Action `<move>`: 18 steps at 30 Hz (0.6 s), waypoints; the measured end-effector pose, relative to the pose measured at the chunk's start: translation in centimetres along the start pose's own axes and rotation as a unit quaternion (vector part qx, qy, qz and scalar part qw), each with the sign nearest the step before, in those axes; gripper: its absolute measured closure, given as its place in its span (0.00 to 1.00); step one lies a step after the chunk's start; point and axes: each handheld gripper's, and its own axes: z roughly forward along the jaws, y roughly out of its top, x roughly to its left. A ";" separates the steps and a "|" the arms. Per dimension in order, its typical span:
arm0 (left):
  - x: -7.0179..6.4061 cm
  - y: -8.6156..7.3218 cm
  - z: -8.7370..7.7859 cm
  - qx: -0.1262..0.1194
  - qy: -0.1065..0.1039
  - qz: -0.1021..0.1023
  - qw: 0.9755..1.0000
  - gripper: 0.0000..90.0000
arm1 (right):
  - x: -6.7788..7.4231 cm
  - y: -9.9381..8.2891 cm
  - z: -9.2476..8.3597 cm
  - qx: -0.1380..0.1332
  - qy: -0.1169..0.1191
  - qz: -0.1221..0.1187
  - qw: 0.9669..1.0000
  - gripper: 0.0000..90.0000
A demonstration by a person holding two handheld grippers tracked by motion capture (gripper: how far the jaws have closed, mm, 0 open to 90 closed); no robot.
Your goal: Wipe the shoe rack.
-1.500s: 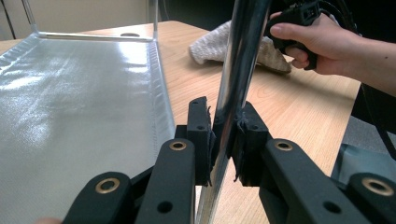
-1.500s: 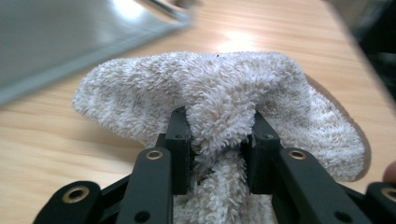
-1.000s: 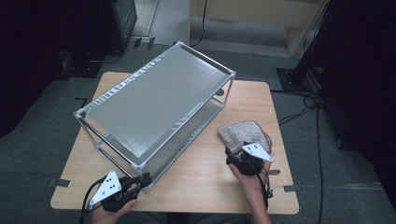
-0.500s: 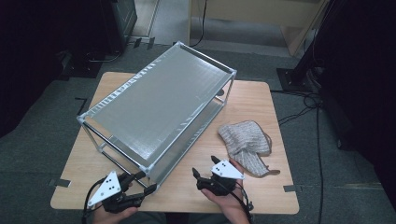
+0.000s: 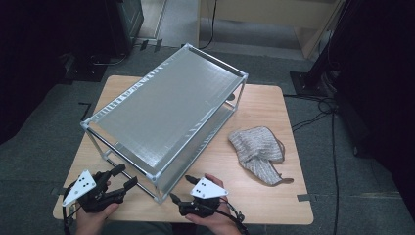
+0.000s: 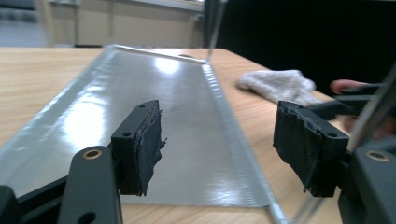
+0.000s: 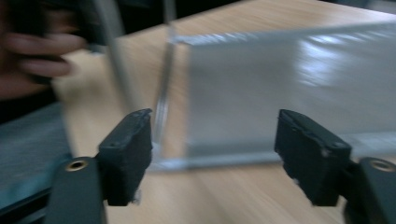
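A two-shelf metal rack (image 5: 166, 110) stands slanted across the wooden table (image 5: 274, 196). My left gripper (image 5: 125, 175) is at the rack's near left side, open. Its jaws have just been opening, with nothing between them. In the left gripper view the left gripper (image 6: 217, 149) looks along the lower shelf (image 6: 154, 107). My right gripper (image 5: 180, 188) is by the rack's near corner, open, jaws just closing a little with nothing pressed. In the blurred right gripper view the right gripper (image 7: 215, 154) faces the corner post (image 7: 163, 93). A grey knitted cloth (image 5: 257, 149) lies right of the rack.
The cloth (image 6: 275, 84) and the other hand's gripper (image 6: 355, 98) appear at the right of the left gripper view. A hand (image 7: 32, 56) sits top left in the right gripper view. Dark floor, cables and furniture surround the table.
The right hand left the cloth and moved left to the rack's near corner. The left gripper opened from shut and drew back slightly from the rack.
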 end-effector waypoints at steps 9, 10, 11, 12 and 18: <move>1.5 -0.2 -0.6 0.014 0.060 -0.011 0.998 0.36 | 2.7 0.8 2.2 -0.021 0.071 -0.018 0.997 0.72; 1.5 -0.2 -0.6 0.014 0.060 -0.011 0.998 0.37 | 2.7 0.8 2.2 -0.021 0.071 -0.018 0.997 0.72; 1.8 -0.2 -0.7 0.015 0.078 -0.018 0.997 0.37 | 2.7 0.8 2.4 -0.022 0.070 -0.017 0.997 0.79; 2.0 -0.2 -0.7 0.016 0.083 -0.020 0.996 0.37 | 2.7 0.7 2.5 -0.023 0.080 -0.015 0.996 0.89; 4.0 -0.2 -1.3 0.017 0.153 -0.042 0.987 0.38 | 2.3 0.3 1.4 -0.022 0.089 -0.041 0.995 0.91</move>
